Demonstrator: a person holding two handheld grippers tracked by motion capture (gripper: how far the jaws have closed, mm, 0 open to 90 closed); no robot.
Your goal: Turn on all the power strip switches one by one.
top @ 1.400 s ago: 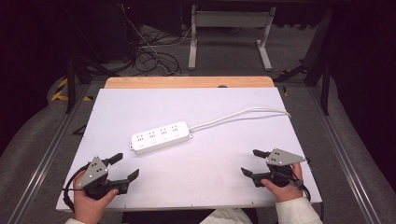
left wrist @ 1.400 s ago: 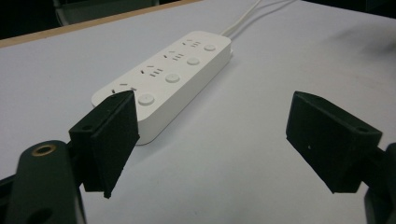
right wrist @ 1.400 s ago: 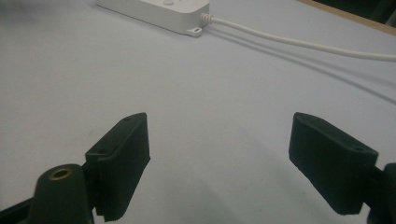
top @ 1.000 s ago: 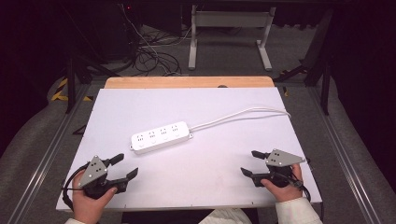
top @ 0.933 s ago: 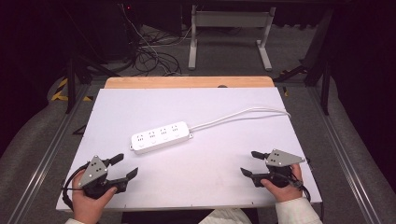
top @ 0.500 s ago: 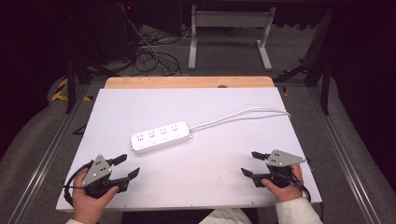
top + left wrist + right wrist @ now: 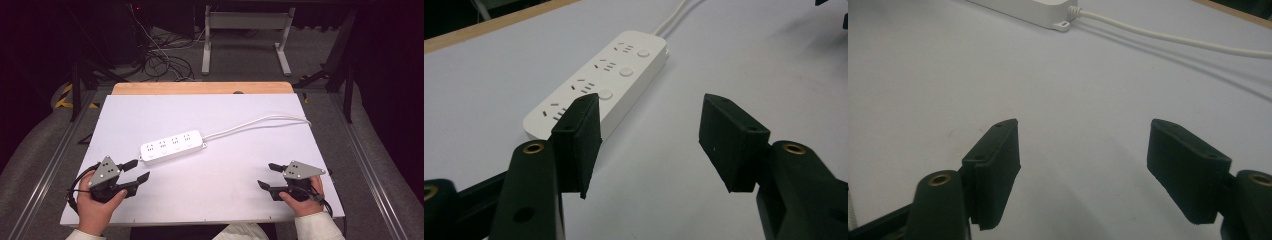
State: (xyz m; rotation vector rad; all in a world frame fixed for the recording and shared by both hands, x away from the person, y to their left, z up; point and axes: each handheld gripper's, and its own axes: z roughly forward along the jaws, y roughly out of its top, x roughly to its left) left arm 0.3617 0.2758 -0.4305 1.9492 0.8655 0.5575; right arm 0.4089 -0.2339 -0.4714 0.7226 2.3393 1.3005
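While both tools [image 7: 139, 170] [image 7: 267, 175] gape empty, the power strip [image 7: 172, 146] lies on the table [image 7: 225, 200].

White power strip [image 7: 172, 146] lies between two gaping claws.

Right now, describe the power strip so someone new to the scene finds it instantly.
Start at the white table with the wooden strip along its far edge. Near its middle, slightly toward the person's left, lies the power strip, a long white bar set at a slant with a row of four outlets. It is the one white object on the table, and its white cable curves off toward the far right edge.
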